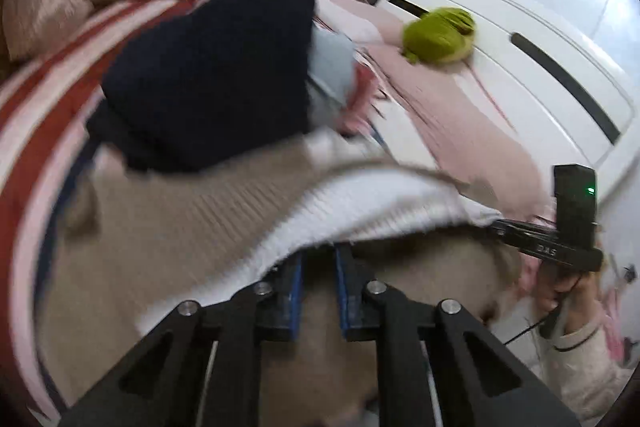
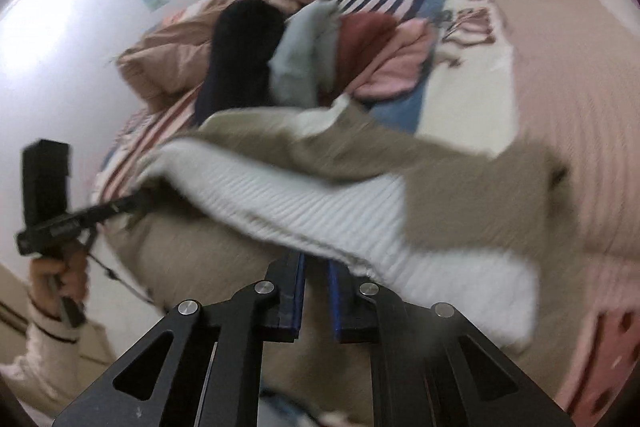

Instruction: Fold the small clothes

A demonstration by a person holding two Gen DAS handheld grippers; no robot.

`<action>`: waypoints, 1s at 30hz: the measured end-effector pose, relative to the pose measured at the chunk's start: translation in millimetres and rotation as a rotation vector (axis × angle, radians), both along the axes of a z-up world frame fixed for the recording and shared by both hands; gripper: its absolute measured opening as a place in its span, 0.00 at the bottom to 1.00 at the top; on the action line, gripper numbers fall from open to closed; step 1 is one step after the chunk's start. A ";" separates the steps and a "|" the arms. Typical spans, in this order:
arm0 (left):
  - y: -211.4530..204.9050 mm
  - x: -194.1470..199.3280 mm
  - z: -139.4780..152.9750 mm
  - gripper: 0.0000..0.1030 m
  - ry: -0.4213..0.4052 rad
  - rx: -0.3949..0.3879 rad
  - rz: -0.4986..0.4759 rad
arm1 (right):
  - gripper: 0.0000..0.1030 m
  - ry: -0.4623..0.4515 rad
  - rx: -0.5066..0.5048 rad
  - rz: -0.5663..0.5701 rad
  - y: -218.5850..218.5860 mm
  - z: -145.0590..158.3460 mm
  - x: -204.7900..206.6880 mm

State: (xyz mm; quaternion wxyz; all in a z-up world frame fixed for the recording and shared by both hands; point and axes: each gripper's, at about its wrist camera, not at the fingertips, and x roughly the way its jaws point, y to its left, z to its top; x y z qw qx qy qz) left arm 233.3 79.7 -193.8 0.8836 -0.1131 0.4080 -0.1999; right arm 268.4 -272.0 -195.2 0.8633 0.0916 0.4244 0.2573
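Note:
A beige and white ribbed knit garment [image 1: 224, 211] hangs stretched between both grippers above the bed; it also shows in the right wrist view [image 2: 320, 195]. My left gripper [image 1: 318, 251] is shut on its white hem, fingertips hidden by the cloth. My right gripper [image 2: 316, 261] is shut on the same hem further along. The right gripper shows in the left wrist view [image 1: 504, 225], the left gripper in the right wrist view [image 2: 140, 201], each pinching the garment's edge.
A pile of clothes lies behind: a dark navy piece [image 1: 208, 79], light blue [image 2: 304, 55], maroon and pink [image 2: 396, 67]. A green plush [image 1: 440, 35] sits by the white headboard [image 1: 520, 39]. Striped bedding [image 1: 44, 115] and a pink duvet [image 2: 168, 55] lie further off.

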 end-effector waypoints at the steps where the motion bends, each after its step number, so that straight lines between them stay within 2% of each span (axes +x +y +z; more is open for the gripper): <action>1: 4.5 12.6 3.9 0.11 -0.004 0.010 0.013 | 0.03 -0.022 -0.063 -0.024 -0.7 4.0 14.6; 4: 17.5 55.8 17.5 0.09 -0.072 0.121 0.143 | 0.01 -0.083 -0.152 -0.075 -0.6 14.1 53.4; 5: 22.6 64.2 23.5 0.11 -0.092 0.131 0.178 | 0.00 -0.101 -0.161 -0.103 -4.6 18.3 65.6; 7: 35.3 67.3 37.3 0.27 -0.123 0.131 0.218 | 0.00 -0.124 -0.164 -0.131 -11.6 31.4 78.2; 8: 41.3 62.1 42.3 0.44 -0.135 0.125 0.224 | 0.02 -0.142 -0.163 -0.138 -15.0 39.8 75.6; 9: 47.6 52.0 45.9 0.55 -0.150 0.123 0.225 | 0.09 -0.165 -0.164 -0.139 -18.1 46.5 70.2; 10: 55.6 40.1 47.2 0.58 -0.167 0.123 0.223 | 0.25 -0.192 -0.173 -0.135 -22.3 53.0 60.0; 12: 68.2 20.5 43.9 0.66 -0.158 0.127 0.216 | 0.45 -0.238 -0.194 -0.131 -32.6 59.7 32.1; 15: 84.5 -2.1 29.7 0.77 -0.109 0.108 0.179 | 0.45 -0.221 -0.198 -0.127 -50.1 53.9 0.4; 18: 83.5 -14.0 6.0 0.78 -0.031 0.075 0.115 | 0.45 -0.148 -0.180 -0.067 -58.5 34.6 -10.5; 20: 80.9 -11.4 -14.8 0.78 0.018 0.061 0.104 | 0.35 -0.091 -0.134 -0.021 -55.3 18.5 -6.2; 21: 79.4 -11.5 -21.2 0.78 0.035 0.058 0.113 | 0.23 -0.065 -0.108 -0.012 -53.2 12.1 -0.2; 22: 80.1 -12.2 -30.2 0.78 0.059 0.049 0.123 | 0.18 -0.044 -0.065 -0.007 -51.2 6.0 10.5; 23: 80.3 -7.7 -35.4 0.78 0.074 0.037 0.132 | 0.18 -0.036 -0.033 -0.007 -49.5 2.6 18.7; 25: 81.3 -4.8 -41.9 0.78 0.079 0.029 0.149 | 0.18 -0.044 -0.019 -0.069 -51.0 -0.7 39.9; 28: 85.9 -7.4 -38.2 0.78 0.065 0.036 0.176 | 0.18 -0.041 -0.062 -0.264 -75.0 0.2 65.0; 30: 93.5 -14.7 -34.4 0.78 0.056 0.038 0.195 | 0.21 -0.051 -0.085 -0.341 -93.0 6.8 56.9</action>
